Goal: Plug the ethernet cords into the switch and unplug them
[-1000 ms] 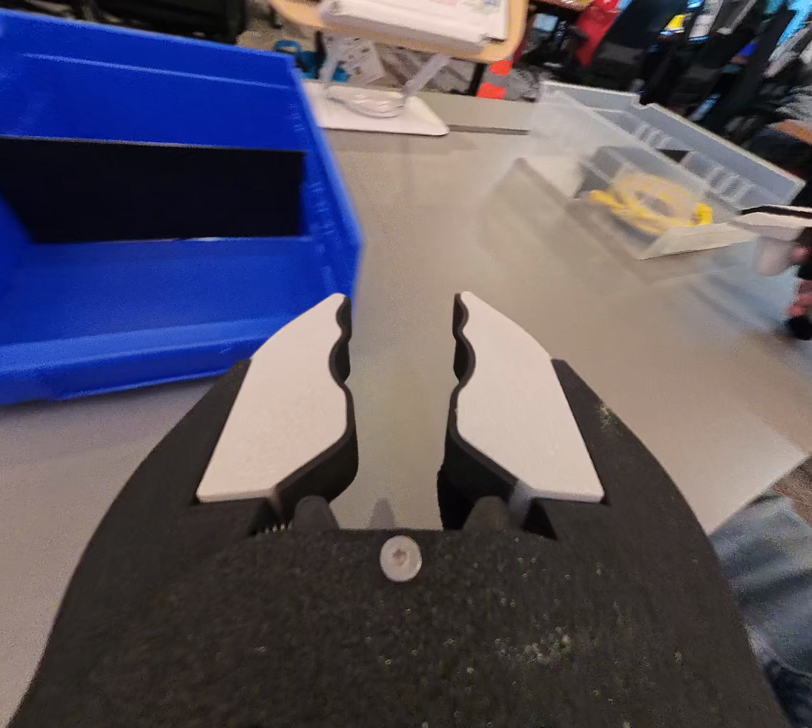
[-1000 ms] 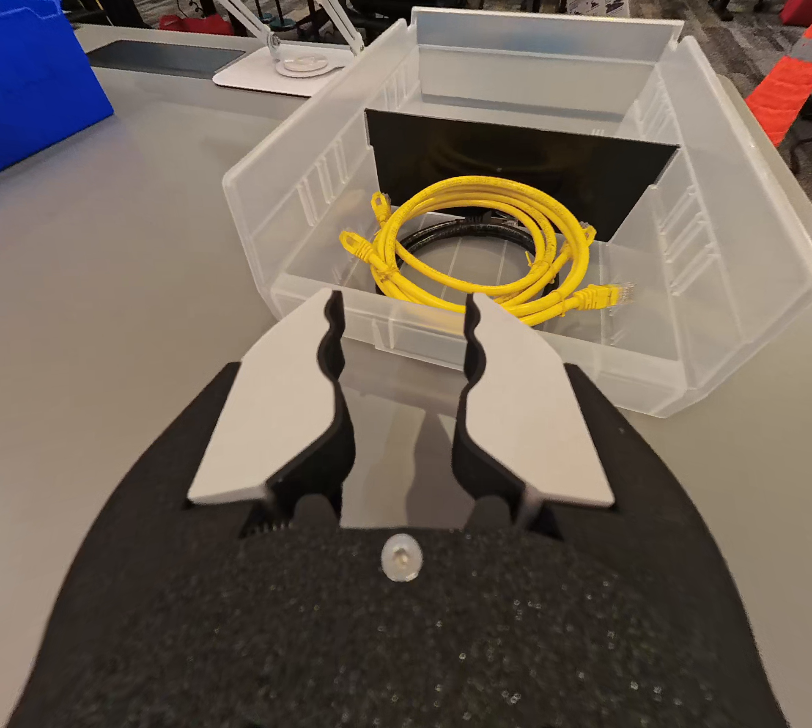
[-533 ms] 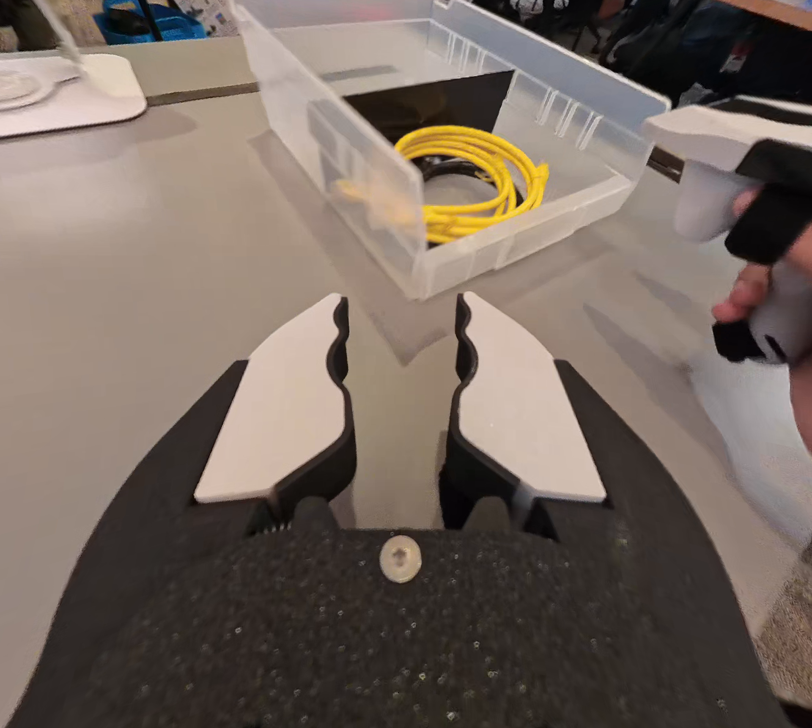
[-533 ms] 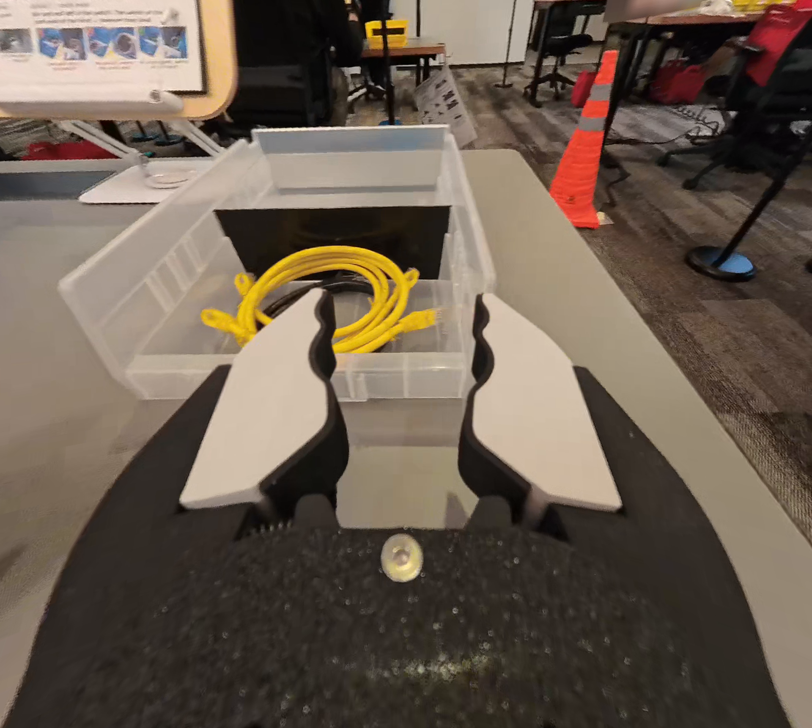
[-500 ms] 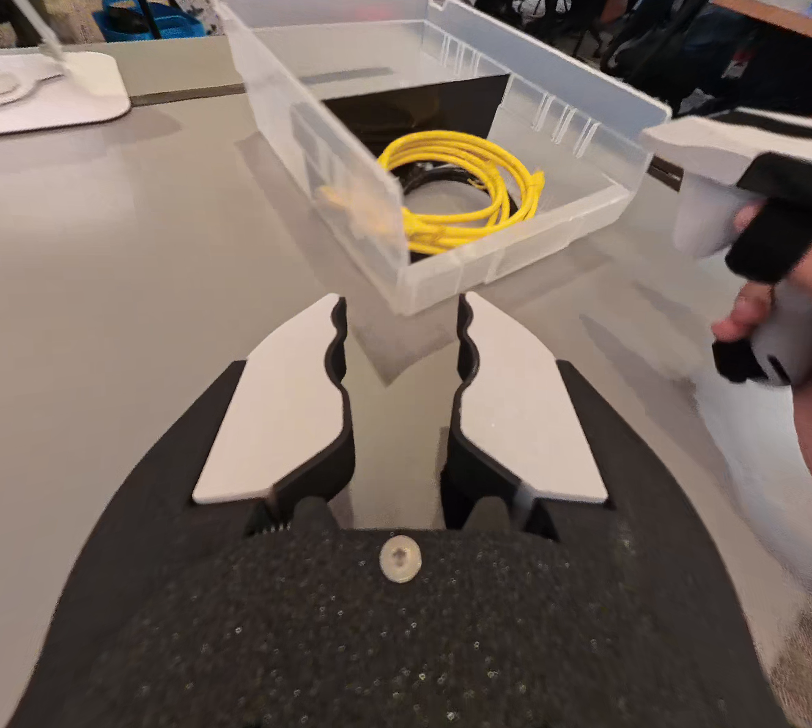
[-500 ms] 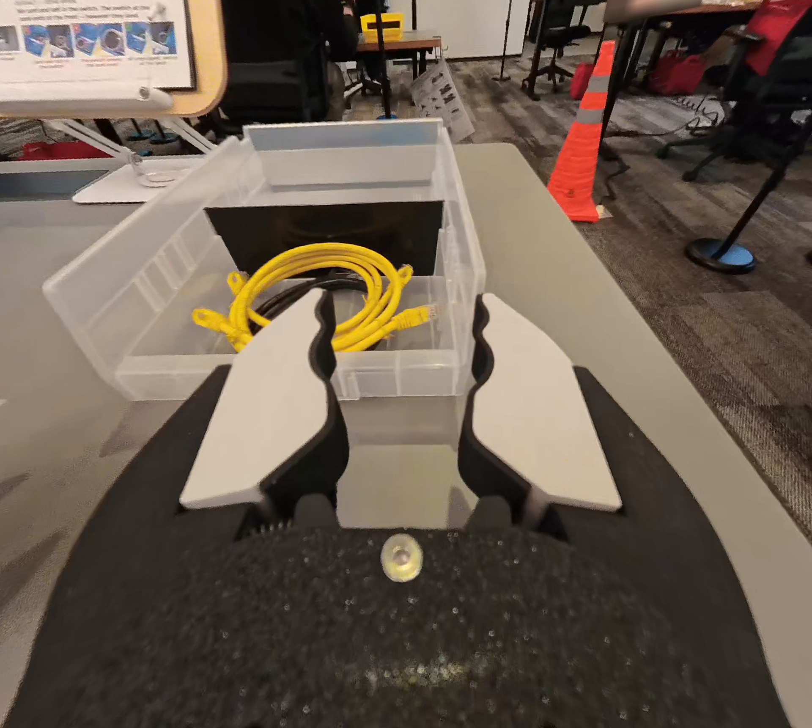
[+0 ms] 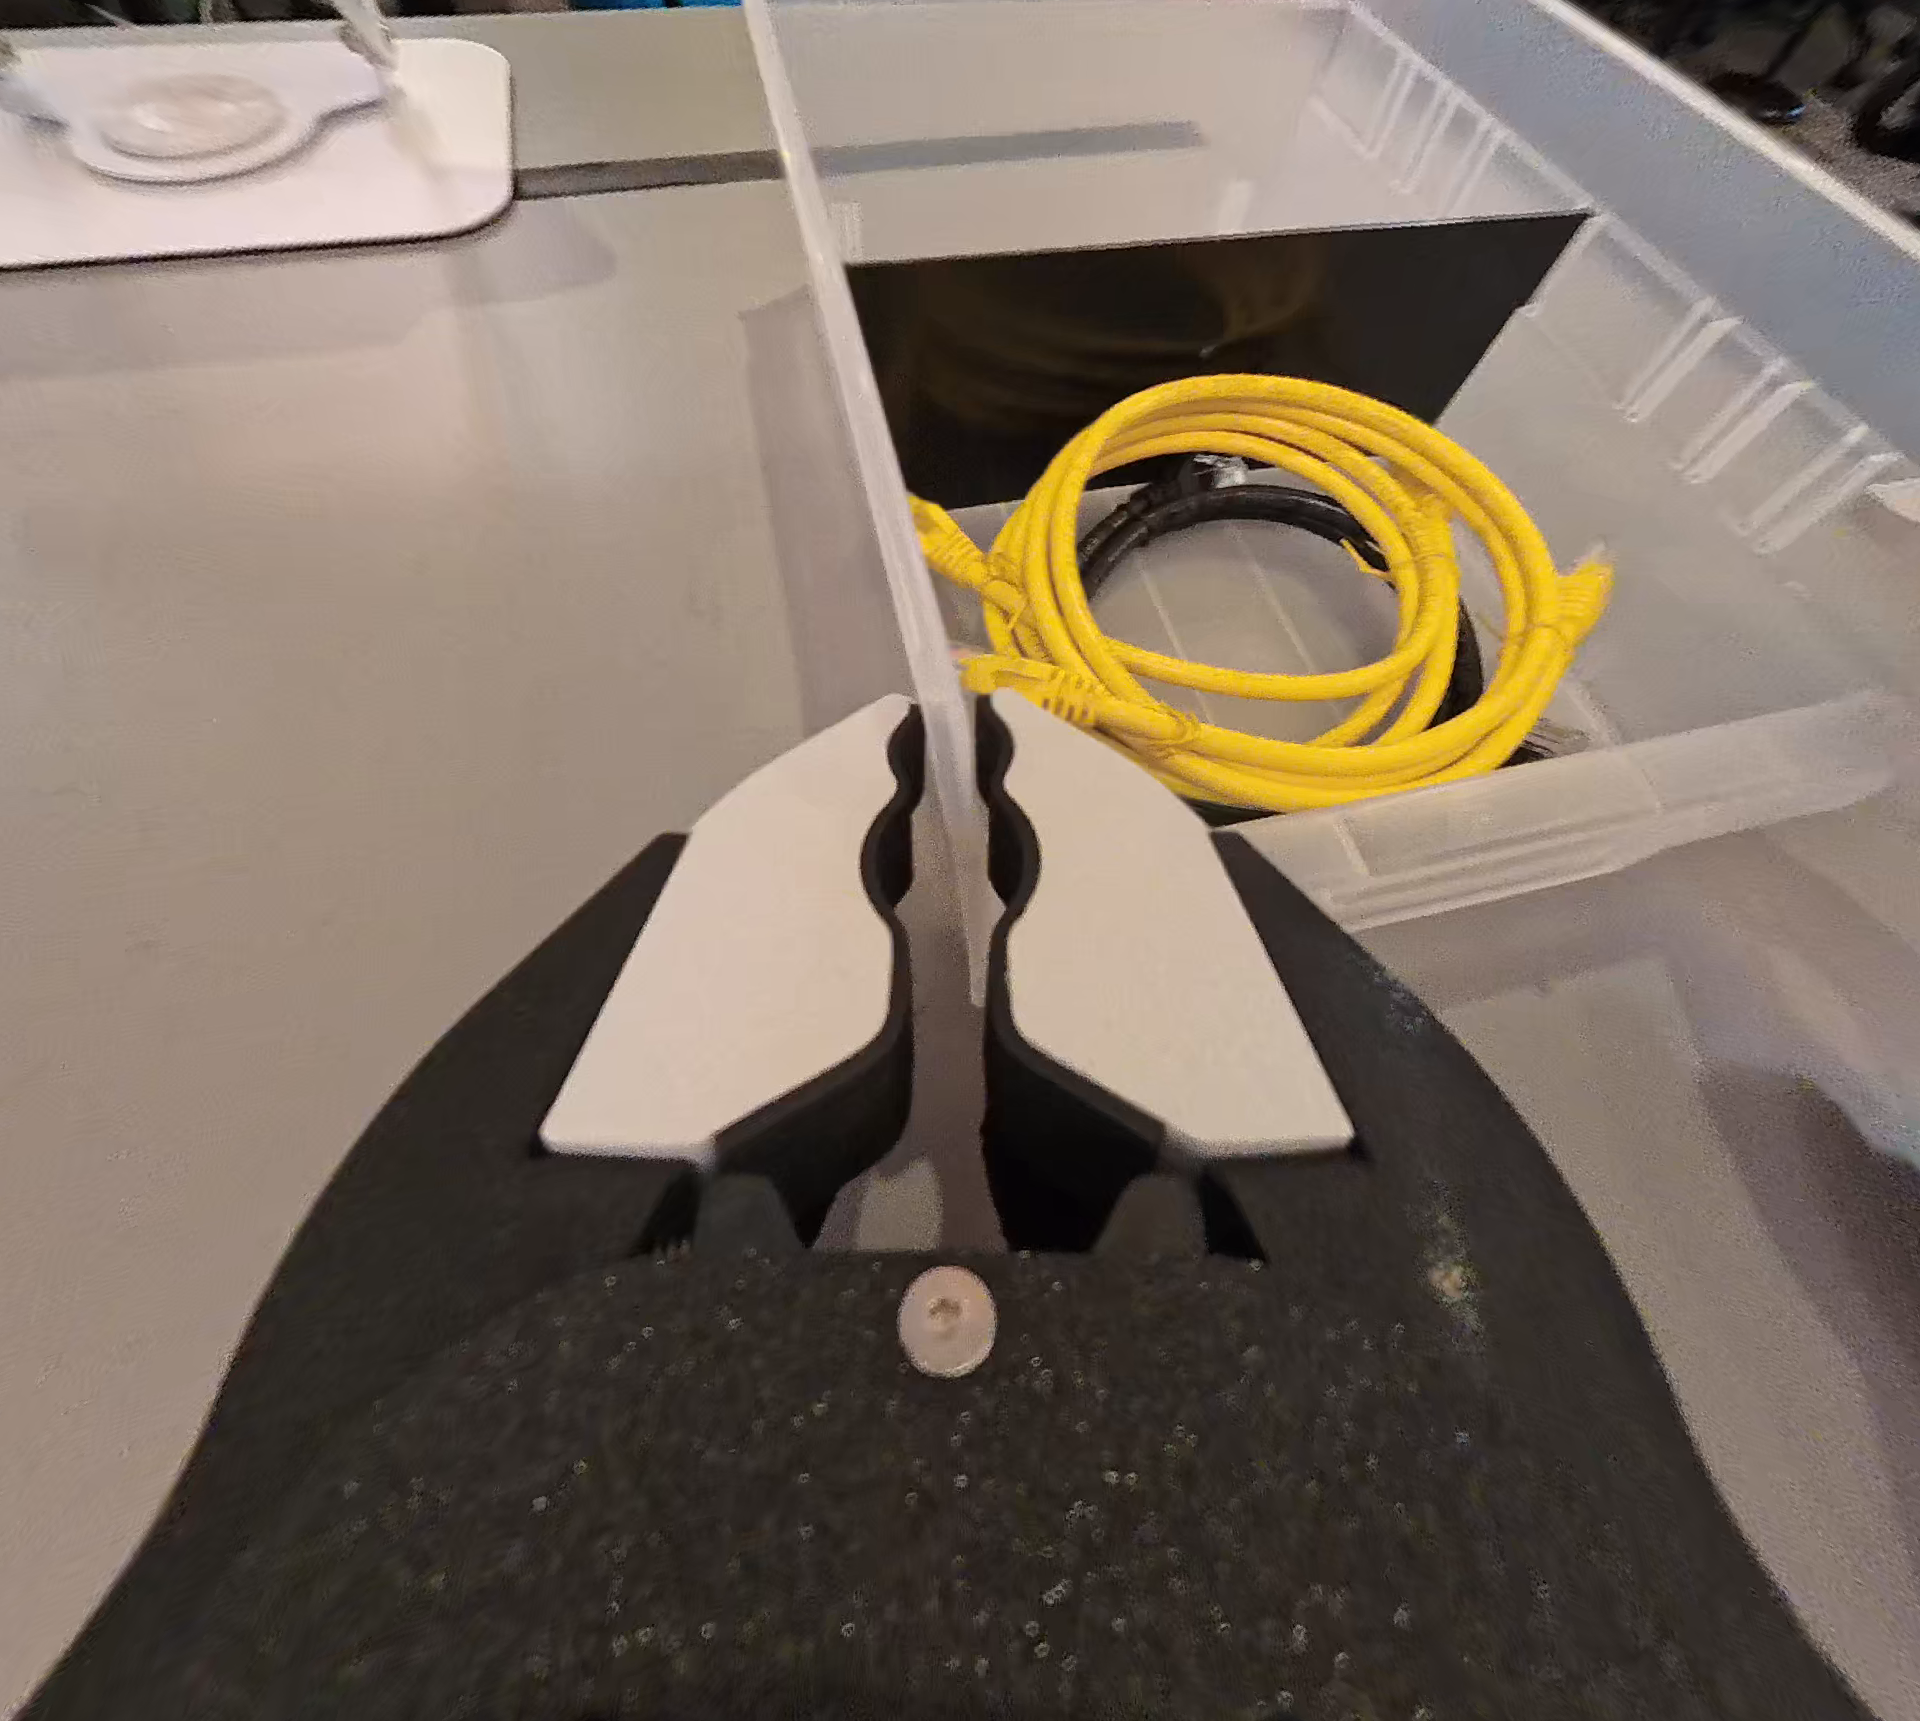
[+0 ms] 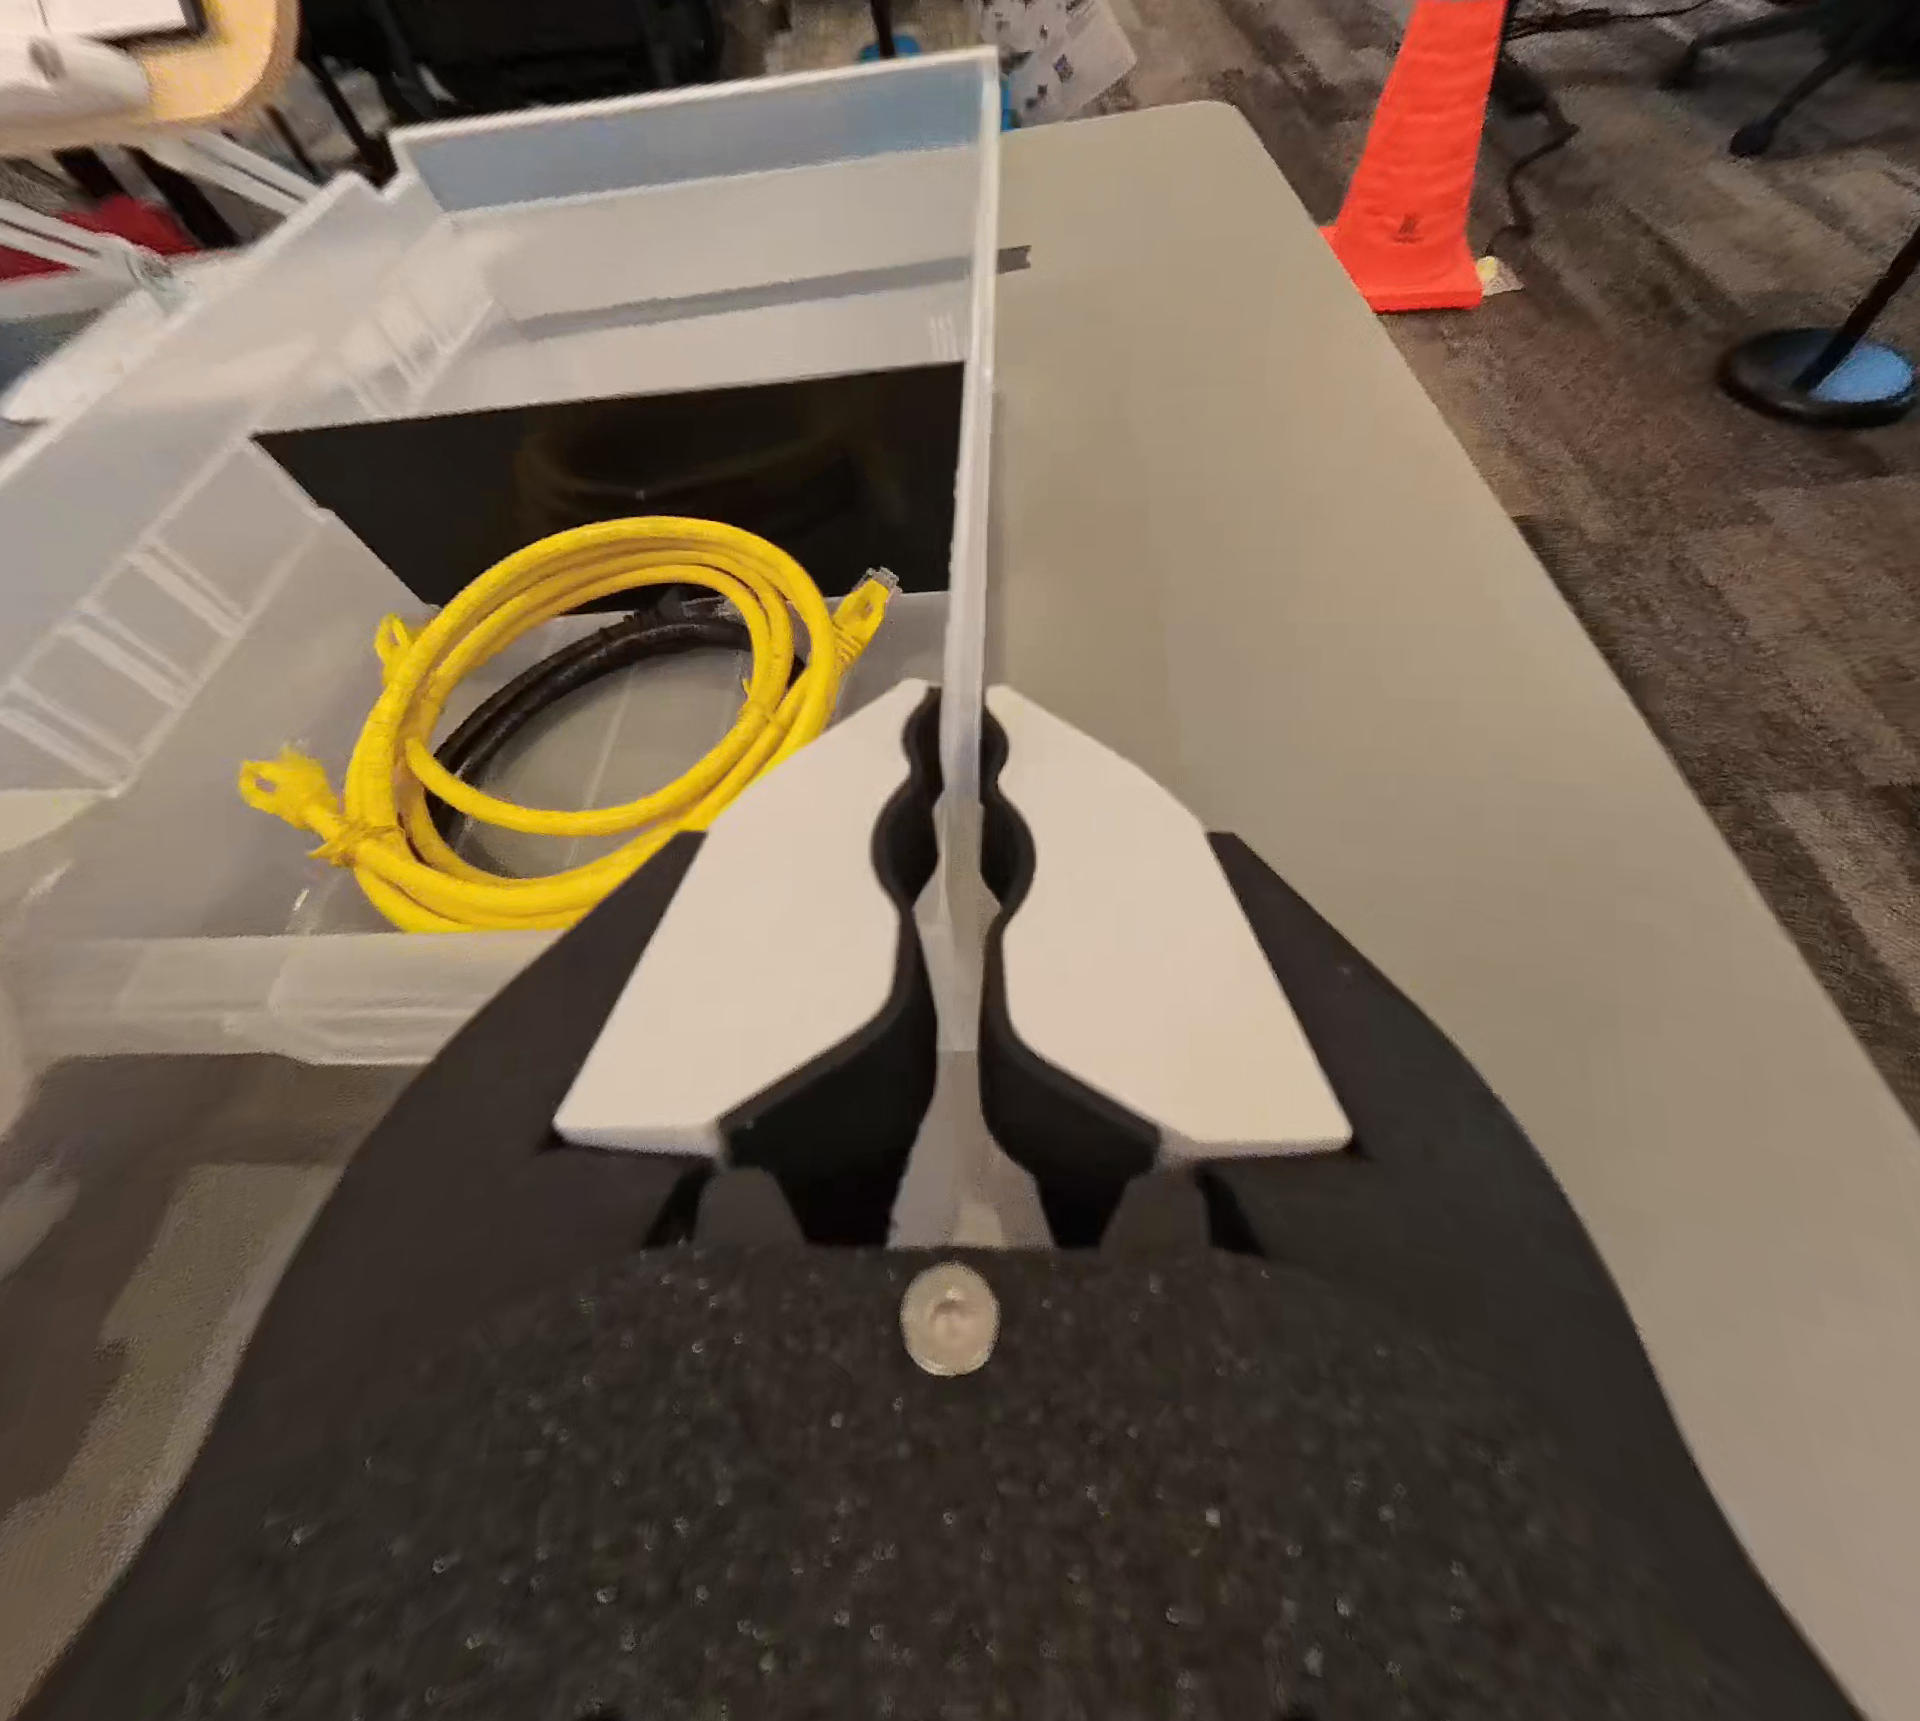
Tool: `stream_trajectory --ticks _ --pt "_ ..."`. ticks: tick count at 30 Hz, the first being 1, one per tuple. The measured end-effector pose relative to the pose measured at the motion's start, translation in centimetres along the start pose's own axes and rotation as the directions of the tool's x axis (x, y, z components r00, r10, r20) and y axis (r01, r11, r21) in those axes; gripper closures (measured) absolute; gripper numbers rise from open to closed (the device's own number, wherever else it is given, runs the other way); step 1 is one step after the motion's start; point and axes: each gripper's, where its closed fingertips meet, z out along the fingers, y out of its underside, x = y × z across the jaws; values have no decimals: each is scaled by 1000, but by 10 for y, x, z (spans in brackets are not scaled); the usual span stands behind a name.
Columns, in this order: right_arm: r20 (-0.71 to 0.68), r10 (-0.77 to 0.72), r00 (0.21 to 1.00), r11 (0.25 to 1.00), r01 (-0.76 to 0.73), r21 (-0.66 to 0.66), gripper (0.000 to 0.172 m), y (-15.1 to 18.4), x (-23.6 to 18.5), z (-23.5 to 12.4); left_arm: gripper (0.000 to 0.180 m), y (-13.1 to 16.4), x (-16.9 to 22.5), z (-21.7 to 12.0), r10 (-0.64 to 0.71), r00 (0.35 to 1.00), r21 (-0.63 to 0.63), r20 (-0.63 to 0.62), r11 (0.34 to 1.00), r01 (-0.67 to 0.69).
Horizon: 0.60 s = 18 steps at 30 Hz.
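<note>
cords: yellow ethernet cords (image 7: 1288, 632) coiled in the clear bin (image 7: 1621, 798), over a black cable (image 8: 582, 684); one yellow plug end (image 8: 857, 606) up near the right wall
switch: not visible; black panel (image 7: 1174, 341) stands across the bin behind the coil
left gripper (image 7: 948, 721): clamped on the bin's left side wall (image 7: 831, 300), one finger inside, one outside
right gripper (image 8: 954, 705): clamped on the opposite side wall (image 8: 977, 383), same straddle
step (judgement): bin being gripped by both walls, likely to pull or reposition it; no cord picked yet
risk 1: thin clear walls could flex or slip out of the pads if pulled unevenly, causing the bin to twist or drop
risk 2: a tilted bin would likely slide the coil and tangle plug ends with the black cable
risk 3: left inner finger sits just beside a yellow plug (image 7: 997, 674); could snag it on release
tabletop (image 7: 364, 580): plain grey, smooth; white stand base (image 7: 260, 144) at far left
room: carpeted workspace, orange cone (image 8: 1444, 82), chairs and stands behind; edges motion-blurred
</note>
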Motion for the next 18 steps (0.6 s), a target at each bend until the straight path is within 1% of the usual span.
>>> stream_trajectory --ticks 2,3,5,7,9,11,15,18 --pt "-47 -12 999 1000 12 -1 169 -3 -8 -5 177 -6 -10 -6 27 998 28 49 999 -28" --pt "-50 -1 999 1000 2 5 169 -5 -14 -9 177 -8 -14 -10 30 998 35 47 999 -32" --pt "-36 10 999 999 -9 31 169 -11 -28 -16 177 -12 -26 -20 10 1000 64 26 998 -12" --pt "-13 -22 1000 997 23 73 169 -21 -52 -24 177 -17 -47 -36 11 999 92 40 996 -14" --pt "16 -52 999 992 50 116 168 -30 -86 -32 177 -22 -77 -56 6 997 125 72 992 -15" --pt "68 -50 996 990 41 138 168 -32 -128 -34 177 -25 -116 -77 2 994 135 114 991 -17" --pt "155 -50 987 994 33 106 168 -15 -216 -27 178 -17 -198 -109 -31 978 93 206 996 12" --pt "190 -16 982 998 2 71 168 0 -260 -20 178 -12 -237 -125 -16 969 81 245 997 -4"
